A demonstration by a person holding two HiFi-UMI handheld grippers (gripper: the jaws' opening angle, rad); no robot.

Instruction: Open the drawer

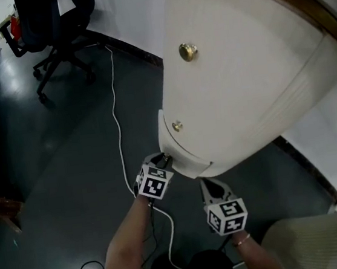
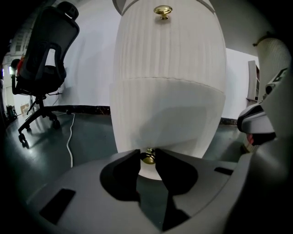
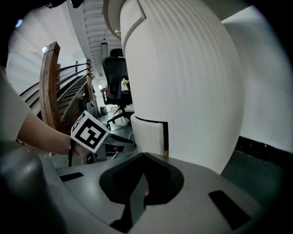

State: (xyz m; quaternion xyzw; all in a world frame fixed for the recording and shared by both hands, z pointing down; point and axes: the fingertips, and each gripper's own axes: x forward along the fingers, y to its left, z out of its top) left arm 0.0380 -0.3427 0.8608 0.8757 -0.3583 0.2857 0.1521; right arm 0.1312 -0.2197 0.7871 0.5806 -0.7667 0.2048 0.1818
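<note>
Nearest to the person, the right gripper (image 1: 211, 186) hangs low, just beside the foot of the cabinet (image 1: 240, 73). Its jaws are pressed together with nothing between them. It takes no part for now.

A little further forward, the left gripper (image 1: 164, 159) reaches to the lowest part of the cabinet front. In the left gripper view the two jaw tips stand on both sides of a small brass knob (image 2: 147, 156) and appear to pinch it, one tip on each side. This knob belongs to the bottom drawer (image 1: 189, 155), whose front stands a little out from the body above it. I cannot tell if that is its shape or if it is already slightly out.

So I judge the step in hand is the grasp on the knob, and the pull is not yet done. The next move calls for a straight pull toward the person, along the way the drawer slides. The knob is small and round, so the grip should be kept firm or it may slip out.

Two more brass knobs sit higher on the front. Farther away, a white cable (image 1: 115, 107) lies on the dark floor (image 1: 50, 163), and an office chair (image 1: 52, 29) stands behind it.
</note>
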